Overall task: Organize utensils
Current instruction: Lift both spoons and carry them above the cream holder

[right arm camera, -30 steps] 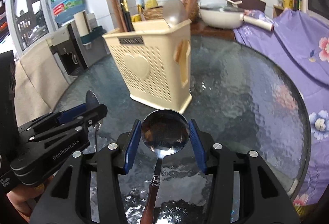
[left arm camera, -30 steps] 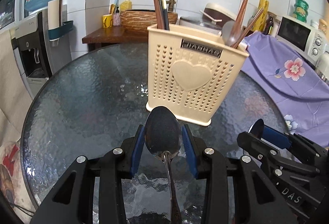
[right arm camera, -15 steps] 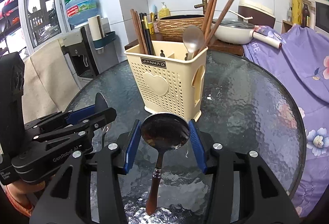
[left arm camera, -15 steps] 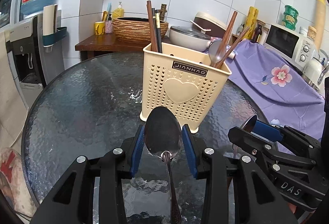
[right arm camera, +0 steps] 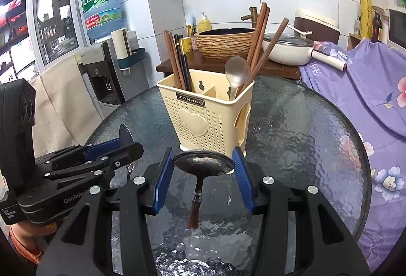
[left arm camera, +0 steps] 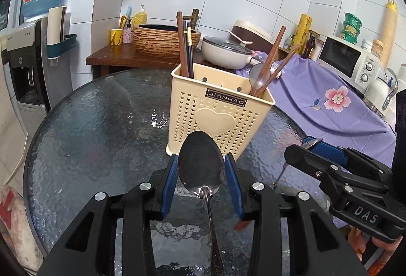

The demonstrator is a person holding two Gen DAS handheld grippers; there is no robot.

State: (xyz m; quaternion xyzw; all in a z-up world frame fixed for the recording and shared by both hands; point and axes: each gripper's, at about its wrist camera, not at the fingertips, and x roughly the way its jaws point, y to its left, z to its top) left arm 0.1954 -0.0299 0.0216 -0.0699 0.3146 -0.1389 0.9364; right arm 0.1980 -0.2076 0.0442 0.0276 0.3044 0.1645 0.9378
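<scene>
Carrying spoons: left hand-held gripper [left arm camera: 201,169] clamps an all-steel spoon [left arm camera: 201,167], right hand-held gripper [right arm camera: 203,166] a wooden-handled one [right arm camera: 203,163]; next, lift each above the perforated cream utensil caddy [left arm camera: 218,116].

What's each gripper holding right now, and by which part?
Left gripper clamps the metal spoon by its bowl; right gripper clamps the wooden-handled spoon by its bowl. Both handles hang down.

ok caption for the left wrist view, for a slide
Left gripper holds a metal spoon by its bowl before the cream utensil caddy.
</scene>
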